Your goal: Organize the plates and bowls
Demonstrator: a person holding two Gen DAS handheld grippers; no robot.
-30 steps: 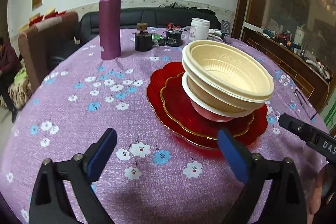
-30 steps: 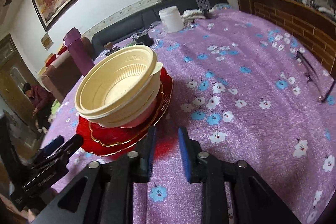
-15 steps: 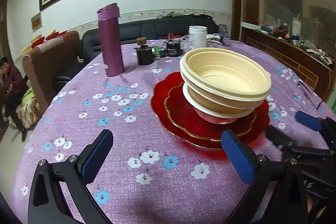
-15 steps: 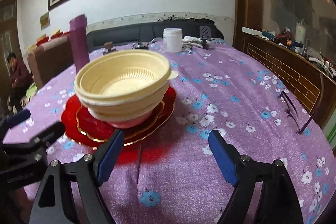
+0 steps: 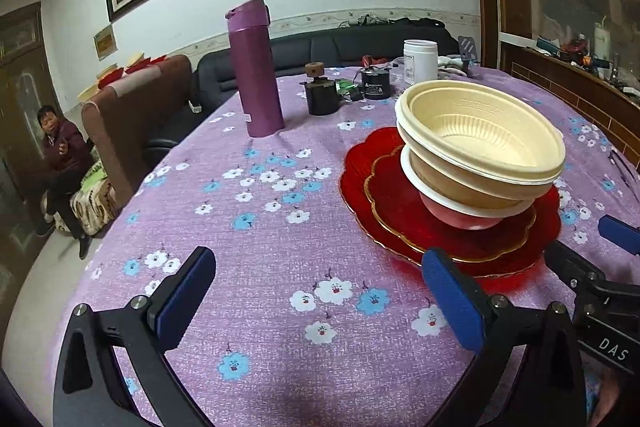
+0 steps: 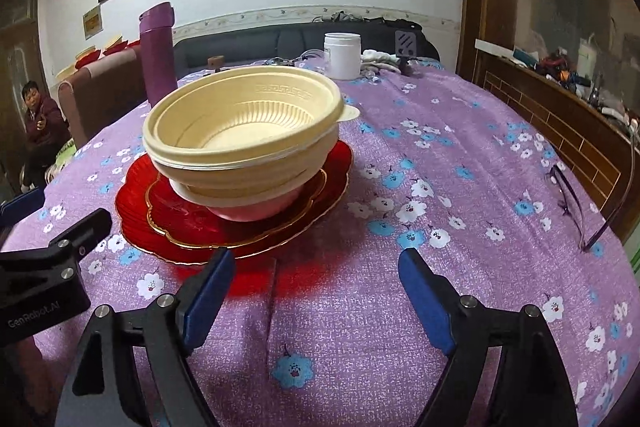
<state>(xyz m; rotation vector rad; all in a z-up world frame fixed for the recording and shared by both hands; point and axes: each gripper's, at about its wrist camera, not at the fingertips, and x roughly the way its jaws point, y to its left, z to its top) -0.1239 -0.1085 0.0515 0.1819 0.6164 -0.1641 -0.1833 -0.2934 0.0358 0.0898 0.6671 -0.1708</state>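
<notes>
The left gripper (image 5: 316, 291) stood with its jaws spread wide and nothing between them, hovering over the purple flowered tablecloth (image 5: 280, 227) near the table's front edge. Its right blue pad (image 5: 450, 301) sat just beside the near rim of the plates without visible contact.

The right gripper (image 6: 316, 295) also stood wide apart and empty, above a red reflection on the cloth, just in front of the stack. The left gripper's black body appeared at the lower left of the right wrist view, and the right gripper's finger showed at the lower right of the left wrist view.

The task's items formed 1 stack toward the right half of the table:
- A large red plate (image 5: 356, 167) with a scalloped edge lay on the cloth.
- A smaller red plate with gold rim (image 5: 396, 203) lay on it.
- A pink bowl (image 6: 260, 209) with a white rim stood on the smaller plate.
- 2 cream bowls (image 5: 480, 143) were nested above the pink bowl, tilted slightly.

Other items stood well apart from the stack:
- A purple flask (image 5: 256, 71) stood upright on the far left part of the table.
- A white jar (image 6: 342, 55) stood at the far edge.
- A pair of glasses (image 6: 580, 203) lay near the right edge.
- A seated person (image 5: 60, 155) was visible beyond the table on the left.
</notes>
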